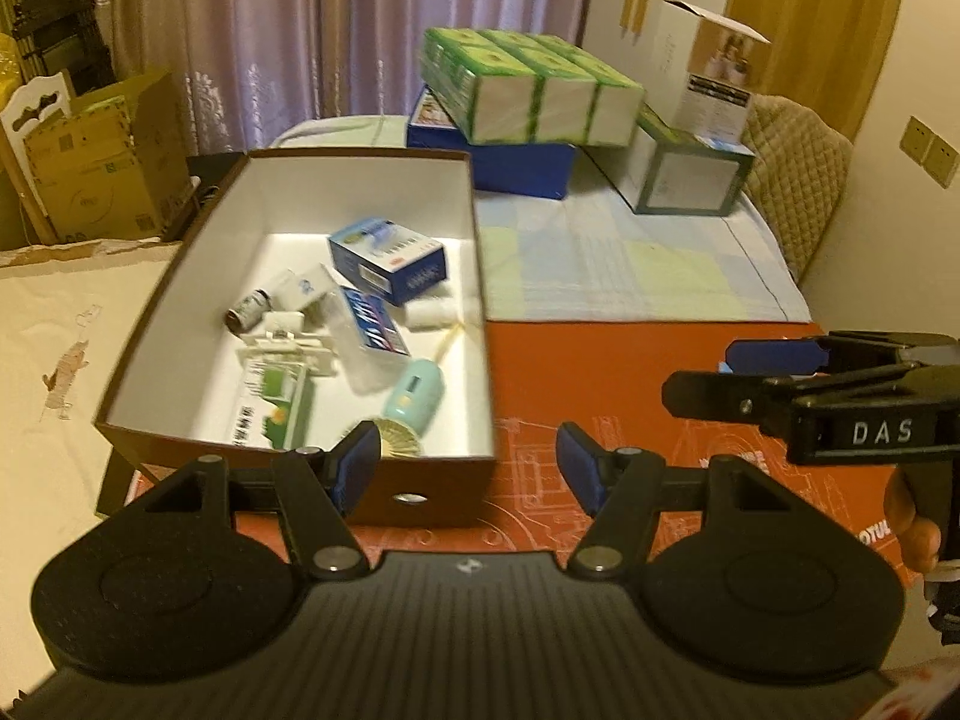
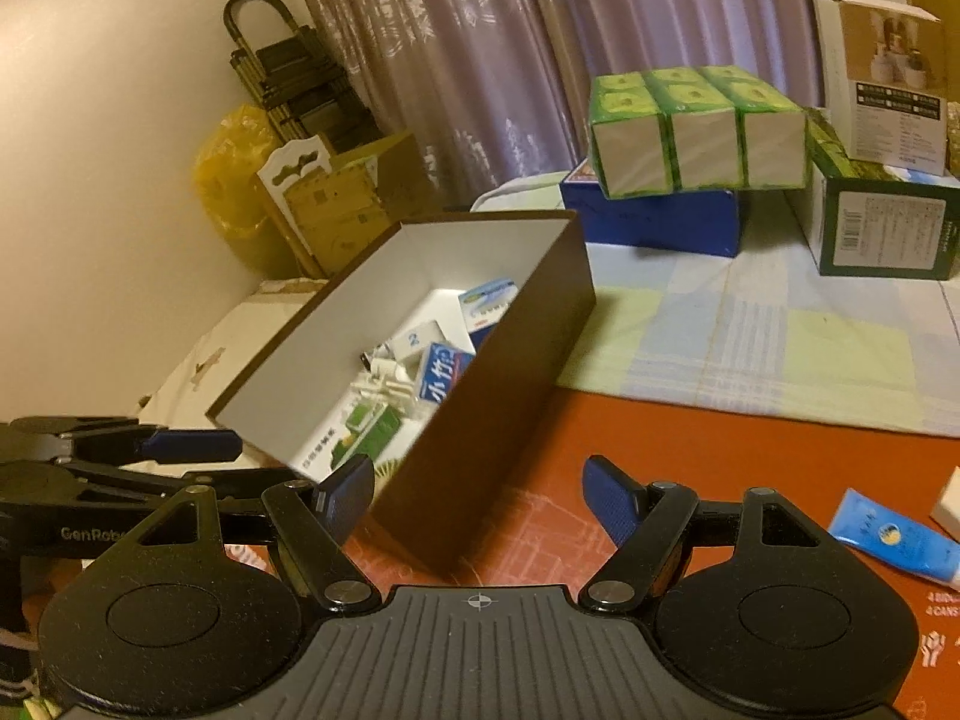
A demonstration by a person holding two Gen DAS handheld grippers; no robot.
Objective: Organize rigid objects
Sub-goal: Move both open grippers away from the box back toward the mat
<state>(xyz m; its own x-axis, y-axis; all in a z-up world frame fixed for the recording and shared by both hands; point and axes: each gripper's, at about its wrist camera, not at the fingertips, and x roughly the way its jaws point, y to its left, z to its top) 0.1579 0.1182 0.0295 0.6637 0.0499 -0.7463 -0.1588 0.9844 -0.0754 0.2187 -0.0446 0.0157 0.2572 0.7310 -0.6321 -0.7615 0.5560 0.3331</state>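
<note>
A brown box with a white inside (image 1: 180, 276) (image 2: 522, 324) stands on the red mat (image 1: 600, 372). It holds several small things: a blue carton (image 1: 390, 255), a small bottle (image 1: 249, 309), a green-and-white carton (image 1: 270, 402), a mint-coloured device (image 1: 414, 396). My left gripper (image 1: 468, 462) is open and empty just in front of the box's near wall. My right gripper (image 2: 480, 492) is open and empty at the box's near right corner. It shows from the side in the left wrist view (image 1: 720, 375). A blue tube (image 2: 894, 537) lies on the mat at the right.
Green tissue packs (image 1: 528, 84) sit on a blue box (image 1: 516, 165) at the back. A green-edged carton (image 1: 684, 171) and a tall white box (image 1: 714, 72) stand to their right. A checked cloth (image 1: 630, 264) covers the far table. Cardboard boxes (image 1: 102, 162) stand at the left.
</note>
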